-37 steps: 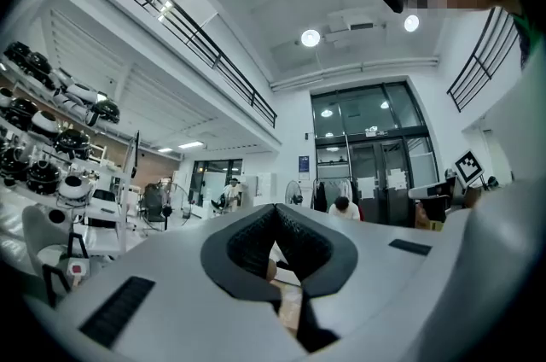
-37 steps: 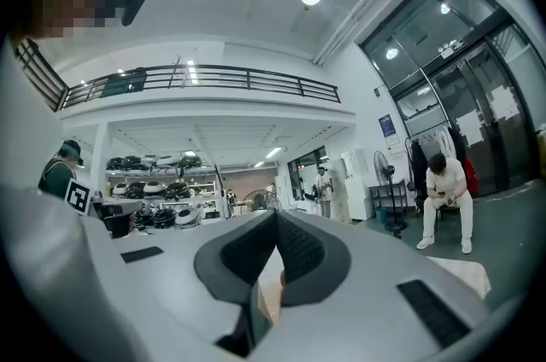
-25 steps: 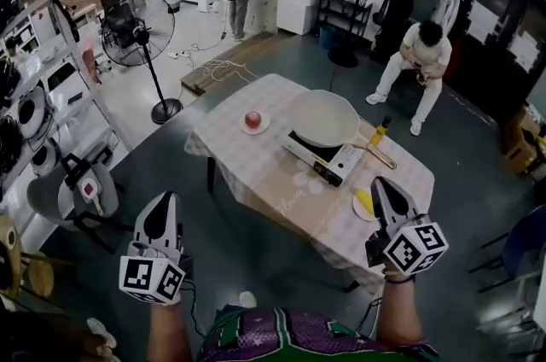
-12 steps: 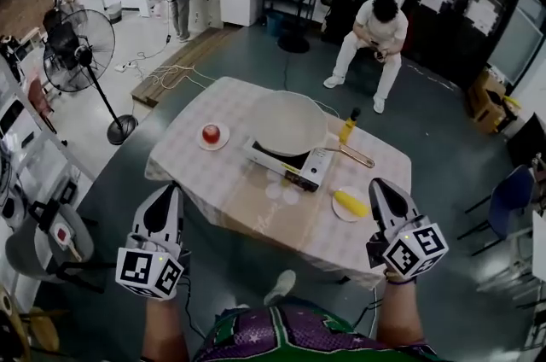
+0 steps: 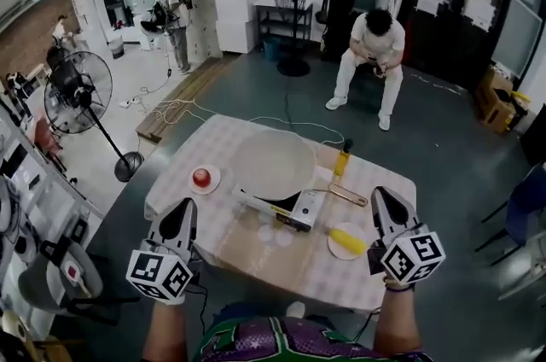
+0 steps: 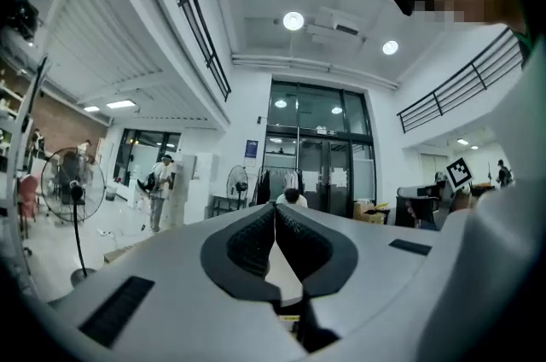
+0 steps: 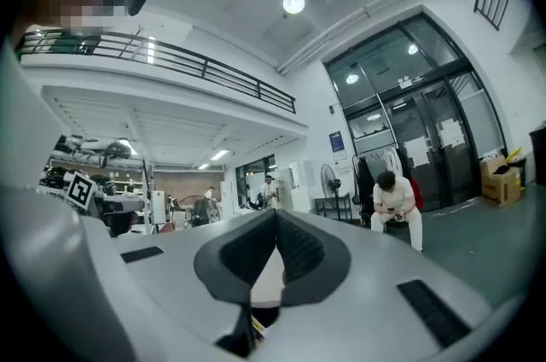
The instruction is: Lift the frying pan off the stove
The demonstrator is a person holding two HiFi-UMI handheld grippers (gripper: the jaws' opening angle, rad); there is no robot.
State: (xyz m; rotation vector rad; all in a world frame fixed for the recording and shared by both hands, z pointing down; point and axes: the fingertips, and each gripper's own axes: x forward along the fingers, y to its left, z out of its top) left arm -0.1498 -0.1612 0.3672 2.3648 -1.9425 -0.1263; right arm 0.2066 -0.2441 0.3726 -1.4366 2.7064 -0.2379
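A wide pale frying pan [image 5: 274, 164] sits on a small portable stove [image 5: 299, 209] in the middle of a cloth-covered table [image 5: 256, 253], seen in the head view. My left gripper [image 5: 185, 207] hovers at the table's near left edge and my right gripper [image 5: 380, 196] at its near right edge. Both are short of the pan and touch nothing. In the left gripper view the left gripper [image 6: 275, 212] has its jaws pressed together with nothing between them. The right gripper [image 7: 275, 216] looks the same in its own view.
On the table are a red item on a small plate [image 5: 201, 178], a yellow item on a plate [image 5: 348, 241], a yellow bottle [image 5: 341, 160] and a long utensil [image 5: 346, 195]. A person sits on a chair [image 5: 368, 53] beyond. A standing fan [image 5: 78, 87] is at the left.
The table has come closer and now lies just ahead of both grippers. Both grippers have advanced level toward it, still shut and empty.
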